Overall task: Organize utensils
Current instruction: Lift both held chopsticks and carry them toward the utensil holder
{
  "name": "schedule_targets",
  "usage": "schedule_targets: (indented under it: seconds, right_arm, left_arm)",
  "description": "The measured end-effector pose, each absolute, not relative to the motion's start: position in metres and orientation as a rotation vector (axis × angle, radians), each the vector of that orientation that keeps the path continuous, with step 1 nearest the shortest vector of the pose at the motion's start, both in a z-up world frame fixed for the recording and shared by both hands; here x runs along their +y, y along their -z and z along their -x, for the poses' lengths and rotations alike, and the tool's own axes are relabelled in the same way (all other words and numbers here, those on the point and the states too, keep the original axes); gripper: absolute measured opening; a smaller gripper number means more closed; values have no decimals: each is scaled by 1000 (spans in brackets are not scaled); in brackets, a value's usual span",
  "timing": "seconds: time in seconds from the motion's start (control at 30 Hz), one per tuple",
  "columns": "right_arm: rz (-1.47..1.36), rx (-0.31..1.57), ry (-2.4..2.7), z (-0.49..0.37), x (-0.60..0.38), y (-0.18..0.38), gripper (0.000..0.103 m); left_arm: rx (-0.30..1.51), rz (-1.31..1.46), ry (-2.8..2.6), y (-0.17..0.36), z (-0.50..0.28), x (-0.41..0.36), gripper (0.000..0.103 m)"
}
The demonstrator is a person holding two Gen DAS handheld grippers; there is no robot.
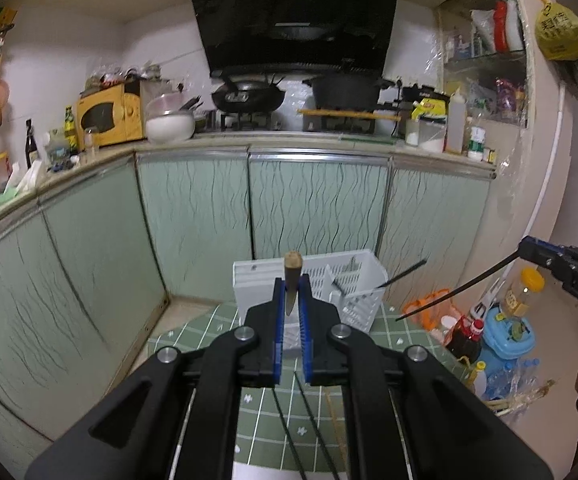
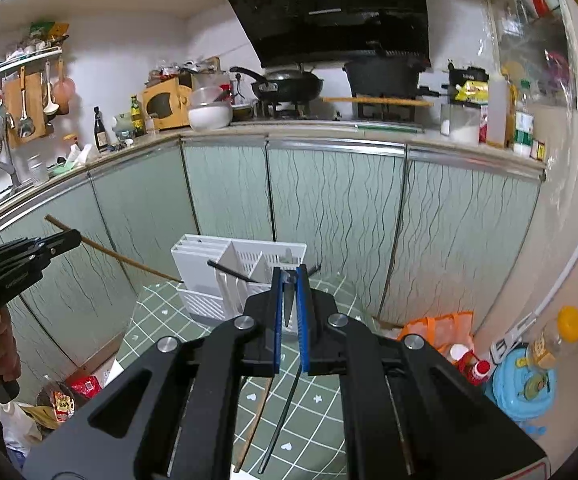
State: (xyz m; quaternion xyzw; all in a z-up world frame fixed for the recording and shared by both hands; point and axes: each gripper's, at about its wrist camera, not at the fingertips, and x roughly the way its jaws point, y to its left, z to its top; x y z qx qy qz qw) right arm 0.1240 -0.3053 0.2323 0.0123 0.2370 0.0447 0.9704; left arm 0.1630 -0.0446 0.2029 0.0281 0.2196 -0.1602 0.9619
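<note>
1. The tablecloth is green, ruled in a white grid with small white hearts and flowers.
2. The utensil caddy is white, with slotted walls.
3. The left gripper is black with blue pads, and the right gripper has the same colours.
4. The chopstick between the left pads is brown wood.
5. The chopstick in the right gripper is black.
6. The cabinet doors are pale green with wavy black vertical lines and silver trim.
7. The microwave is yellow.
8. The range hood is glossy black.
9. The hanging bag is yellow with dark print.
10. The floor container is light blue.
</note>
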Motion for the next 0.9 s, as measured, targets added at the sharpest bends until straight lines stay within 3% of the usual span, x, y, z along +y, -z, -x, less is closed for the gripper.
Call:
schedule_targets:
  seconds: [0.5, 0.9]
  right_arm:
    - [-28, 447, -115, -166, -305, -257, 6]
    - [-57, 472, -131, -228, -317, -232, 6]
  left_arm:
    - [416, -67, 428, -234, -200, -90, 8]
    - [484, -79, 498, -196, -246, -130, 8]
